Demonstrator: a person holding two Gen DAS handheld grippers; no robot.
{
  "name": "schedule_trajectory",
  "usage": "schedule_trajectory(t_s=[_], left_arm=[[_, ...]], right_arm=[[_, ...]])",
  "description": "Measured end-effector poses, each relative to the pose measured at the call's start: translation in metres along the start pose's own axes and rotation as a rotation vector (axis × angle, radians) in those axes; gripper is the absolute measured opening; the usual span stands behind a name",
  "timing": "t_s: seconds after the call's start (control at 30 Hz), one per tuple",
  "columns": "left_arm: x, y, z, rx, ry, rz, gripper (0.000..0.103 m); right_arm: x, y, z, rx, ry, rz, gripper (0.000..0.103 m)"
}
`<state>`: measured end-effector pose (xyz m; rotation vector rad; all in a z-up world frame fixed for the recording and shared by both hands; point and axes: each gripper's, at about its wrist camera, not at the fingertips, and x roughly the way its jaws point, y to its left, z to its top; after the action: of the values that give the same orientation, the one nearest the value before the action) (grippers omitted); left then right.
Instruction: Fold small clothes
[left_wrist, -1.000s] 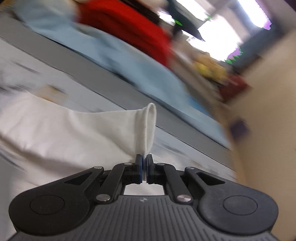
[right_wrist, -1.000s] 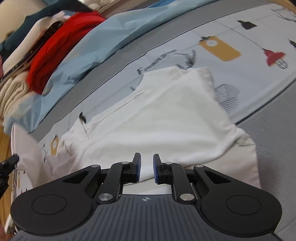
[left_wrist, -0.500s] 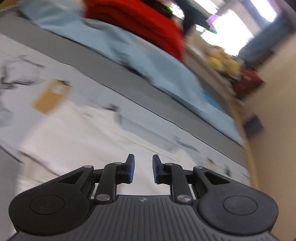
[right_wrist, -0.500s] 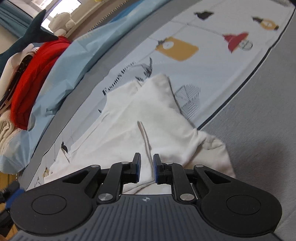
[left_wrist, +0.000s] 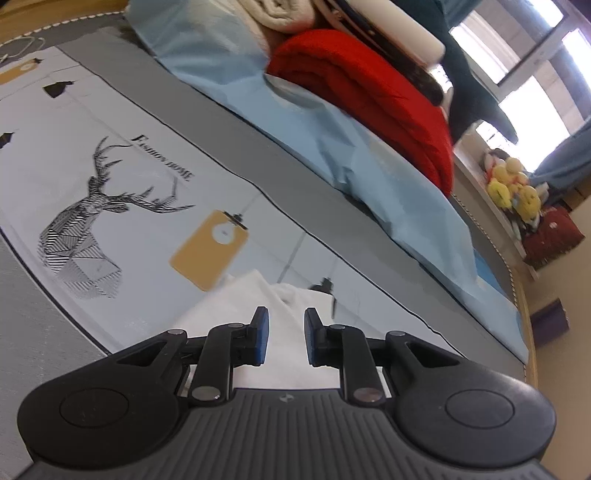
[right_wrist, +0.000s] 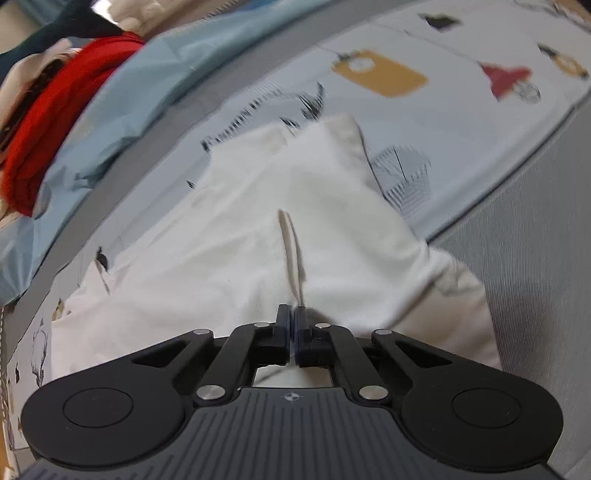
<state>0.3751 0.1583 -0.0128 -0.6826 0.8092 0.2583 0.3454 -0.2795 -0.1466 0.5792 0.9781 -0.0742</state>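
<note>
My right gripper (right_wrist: 294, 325) has just closed and pinches a raised fold of the white garment (right_wrist: 236, 236), which lies crumpled on the printed bedsheet (right_wrist: 461, 122). My left gripper (left_wrist: 283, 336) hangs above the garment's edge, jaws apart and holding nothing.

soft white cloth garment (right_wrist: 258, 229) on a printed, matt bedsheet (left_wrist: 122, 206)
matt black plastic gripper (right_wrist: 293, 326) arms with bright metal pins; red knitted blanket (left_wrist: 373, 96); smooth pale-blue sheet (left_wrist: 369, 173)
</note>
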Motion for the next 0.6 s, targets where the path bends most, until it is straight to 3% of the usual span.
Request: schedule_trajectory(t_s=[0.13, 0.2, 0.3, 0.37, 0.53, 0.6], left_arm=[[0.0, 0.009, 0.003, -0.005, 0.005, 0.024, 0.021], [0.001, 0.011, 0.003, -0.002, 0.01, 0.031, 0.021], [0.003, 0.013, 0.002, 0.005, 0.022, 0.046, 0.021], [0.006, 0.013, 0.0, 0.005, 0.036, 0.057, 0.021], [0.019, 0.011, -0.008, 0.012, 0.104, 0.047, 0.021], [0.024, 0.01, -0.012, 0.015, 0.131, 0.041, 0.021]], right_arm=[[-0.05, 0.013, 0.02, -0.051, -0.183, 0.098, 0.0], [-0.066, 0.012, 0.028, -0.089, -0.258, 0.063, 0.0], [-0.054, -0.014, 0.036, -0.037, -0.234, -0.097, 0.0], [-0.045, -0.033, 0.038, 0.037, -0.204, -0.152, 0.0], [-0.051, -0.031, 0.041, 0.027, -0.246, -0.159, 0.0], [-0.047, -0.031, 0.041, 0.031, -0.217, -0.173, 0.001]])
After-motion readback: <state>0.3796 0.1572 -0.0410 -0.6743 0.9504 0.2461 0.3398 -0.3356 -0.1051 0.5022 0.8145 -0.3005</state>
